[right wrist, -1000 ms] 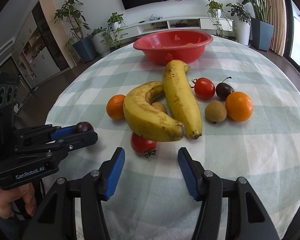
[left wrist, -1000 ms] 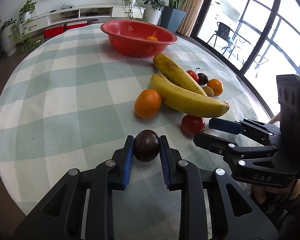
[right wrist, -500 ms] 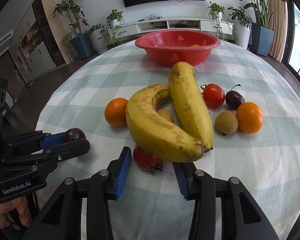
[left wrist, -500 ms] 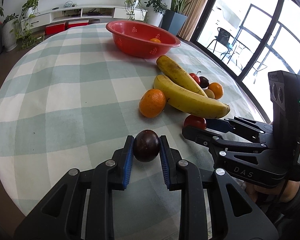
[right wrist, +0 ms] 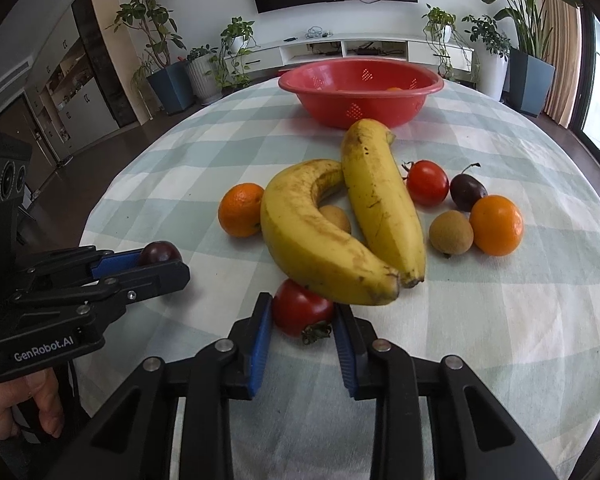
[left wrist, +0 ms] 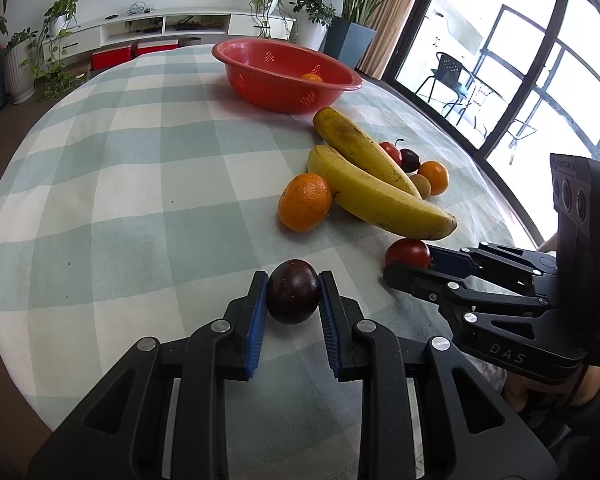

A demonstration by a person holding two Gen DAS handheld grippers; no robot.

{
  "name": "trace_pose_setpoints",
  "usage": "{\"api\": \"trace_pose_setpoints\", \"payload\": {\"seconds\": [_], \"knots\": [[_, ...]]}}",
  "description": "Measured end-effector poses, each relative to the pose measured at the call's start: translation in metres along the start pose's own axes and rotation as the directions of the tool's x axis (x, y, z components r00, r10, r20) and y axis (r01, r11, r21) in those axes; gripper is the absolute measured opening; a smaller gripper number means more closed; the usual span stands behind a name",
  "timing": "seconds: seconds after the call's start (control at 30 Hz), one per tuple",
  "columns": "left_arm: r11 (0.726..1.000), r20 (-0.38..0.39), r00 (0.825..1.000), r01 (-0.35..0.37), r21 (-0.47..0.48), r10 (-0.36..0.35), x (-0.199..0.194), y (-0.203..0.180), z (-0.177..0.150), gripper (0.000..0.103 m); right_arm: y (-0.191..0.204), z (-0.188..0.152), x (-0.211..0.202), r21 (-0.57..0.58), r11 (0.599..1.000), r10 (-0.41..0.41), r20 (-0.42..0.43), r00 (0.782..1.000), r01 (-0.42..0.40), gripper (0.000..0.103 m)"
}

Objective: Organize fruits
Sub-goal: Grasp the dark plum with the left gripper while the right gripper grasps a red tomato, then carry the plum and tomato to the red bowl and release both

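My left gripper is shut on a dark purple plum, held just above the checked tablecloth; it also shows in the right wrist view. My right gripper has its blue pads on both sides of a red tomato that lies against the tip of a banana; the jaws look closed on it. A red basket with an orange inside stands at the far side.
Around the two bananas lie an orange, a second tomato, a second plum, two kiwis and another orange. The round table's edge is near on the right.
My right gripper moved forward around the near tomato and narrowed its jaws onto it. My left gripper kept hold of the plum and shifted slightly.
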State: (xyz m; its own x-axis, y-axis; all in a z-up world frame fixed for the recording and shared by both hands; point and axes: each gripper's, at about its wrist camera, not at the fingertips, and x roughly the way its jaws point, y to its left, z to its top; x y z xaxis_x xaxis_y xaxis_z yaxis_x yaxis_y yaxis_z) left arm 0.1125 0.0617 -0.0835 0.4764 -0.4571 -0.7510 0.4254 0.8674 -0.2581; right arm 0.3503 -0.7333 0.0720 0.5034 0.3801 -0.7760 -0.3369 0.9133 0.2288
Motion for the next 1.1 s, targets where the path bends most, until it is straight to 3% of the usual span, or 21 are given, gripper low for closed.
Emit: {"api": "trace_pose_setpoints", "payload": {"seconds": [0.27,0.6,0.83,1.1], "knots": [[1.000,-0.010,1.000,0.009,-0.002,-0.009,-0.005,-0.010,-0.008,0.023,-0.010,-0.020,-0.033,0.034,0.997,0.069,-0.024,0.997,-0.069,0.032],[1.000,0.016,1.000,0.017,-0.018,-0.017,-0.025,-0.014,0.002,0.023,-0.050,-0.010,-0.069,0.101,0.992,0.064,0.060,0.996,-0.070,0.032],[0.999,0.074,0.997,0.015,0.032,-0.017,-0.041,-0.021,0.061,0.023,-0.111,0.029,-0.091,0.157,0.988,-0.027,0.143,0.989,0.005,0.032],[0.995,0.094,0.995,-0.024,0.092,0.015,-0.023,-0.018,0.165,0.023,-0.166,0.113,-0.104,0.162,0.984,-0.110,0.236,0.966,0.073,0.032]]}}
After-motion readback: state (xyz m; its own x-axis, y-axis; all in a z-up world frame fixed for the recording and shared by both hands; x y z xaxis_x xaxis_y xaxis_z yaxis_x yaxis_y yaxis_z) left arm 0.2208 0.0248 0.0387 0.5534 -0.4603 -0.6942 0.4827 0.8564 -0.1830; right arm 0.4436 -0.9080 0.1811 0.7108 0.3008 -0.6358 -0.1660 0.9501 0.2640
